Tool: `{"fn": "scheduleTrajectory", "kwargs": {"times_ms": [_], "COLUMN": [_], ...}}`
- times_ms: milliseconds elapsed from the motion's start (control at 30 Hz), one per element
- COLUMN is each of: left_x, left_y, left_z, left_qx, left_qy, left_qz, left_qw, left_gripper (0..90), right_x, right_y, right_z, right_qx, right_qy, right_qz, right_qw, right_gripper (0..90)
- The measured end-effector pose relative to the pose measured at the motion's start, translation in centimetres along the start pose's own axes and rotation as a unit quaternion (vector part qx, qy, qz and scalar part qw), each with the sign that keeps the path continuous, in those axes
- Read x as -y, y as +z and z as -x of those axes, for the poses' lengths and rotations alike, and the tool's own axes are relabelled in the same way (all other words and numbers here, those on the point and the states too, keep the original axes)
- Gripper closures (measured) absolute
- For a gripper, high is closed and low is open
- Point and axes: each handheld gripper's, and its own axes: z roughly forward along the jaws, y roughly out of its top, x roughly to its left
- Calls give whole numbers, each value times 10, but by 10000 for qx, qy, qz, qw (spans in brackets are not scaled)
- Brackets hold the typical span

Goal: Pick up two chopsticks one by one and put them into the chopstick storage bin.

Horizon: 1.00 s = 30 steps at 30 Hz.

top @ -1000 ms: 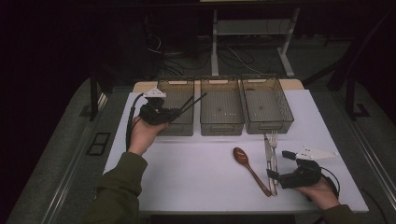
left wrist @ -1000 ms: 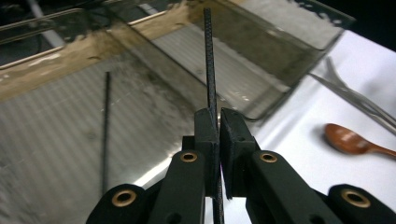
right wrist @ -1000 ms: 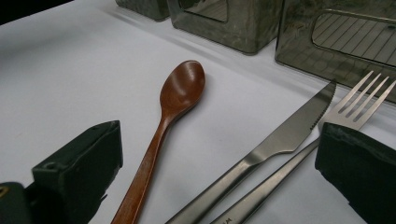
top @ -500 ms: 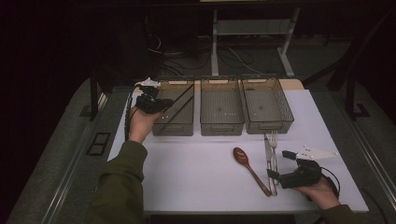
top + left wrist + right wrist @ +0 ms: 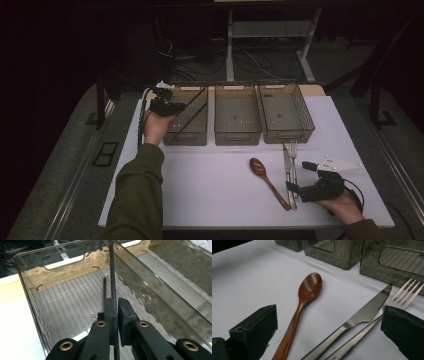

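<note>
High view is looking forward and down over the whole table (image 5: pixel 230 200). Left gripper view is looking closely into the leftmost bin (image 5: pixel 62 305). Right gripper view is sitting low beside the spoon (image 5: pixel 304 302), also showing in the high view.

left tool (image 5: pixel 167 106) over left bin (image 5: pixel 187 122)

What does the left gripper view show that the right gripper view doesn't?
Left gripper view: the left gripper shut on a thin black stick over the left bin, and a second black stick lying inside that bin.
Right gripper view: the open right gripper around a wooden spoon, a knife and a fork.
Both: smoky clear bins on the white table.
</note>
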Motion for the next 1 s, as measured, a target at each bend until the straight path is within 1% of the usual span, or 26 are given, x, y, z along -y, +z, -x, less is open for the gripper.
{"fn": "scheduleTrajectory", "kwargs": {"times_ms": [100,233,333,367,467,600,667,767,867,933,1000], "left_x": [1,4,3,3,3,3,2,1,1,1,2], "left_y": [5,9,9,9,8,6,3,-3,-11,-15,-20], "left_z": [-2,-5,-4,-3,-2,-1,1,5,11,15,20], "left_qx": [2,3,10,-6,-16,56,109,325,484,582,668], "left_qy": [-84,-59,-39,-43,1,26,47,49,175,298,288], "left_qz": [-42,-89,7,26,47,86,119,291,375,419,507], "left_qw": [10000,9999,10000,10000,10000,9999,9999,9990,9980,9970,9961], "left_gripper": [853,852,836,804,754,701,668,616,568,537,514], "right_x": [0,0,0,0,0,0,0,0,0,0,0], "right_y": [0,-1,-1,0,0,0,0,0,0,0,0], "right_z": [0,0,0,0,0,0,0,0,0,0,0], "right_qx": [1,-8,-9,-7,-3,-1,0,3,2,3,2], "right_qy": [-18,-16,-19,-24,-14,-24,-10,-10,-8,-5,4], "right_qz": [11,13,13,14,5,9,-1,-12,-14,-7,-5], "right_qw": [10000,10000,10000,10000,10000,10000,10000,10000,10000,10000,10000], "right_gripper": [1,1,2,1,1,1,1,1,1,1,1]}}
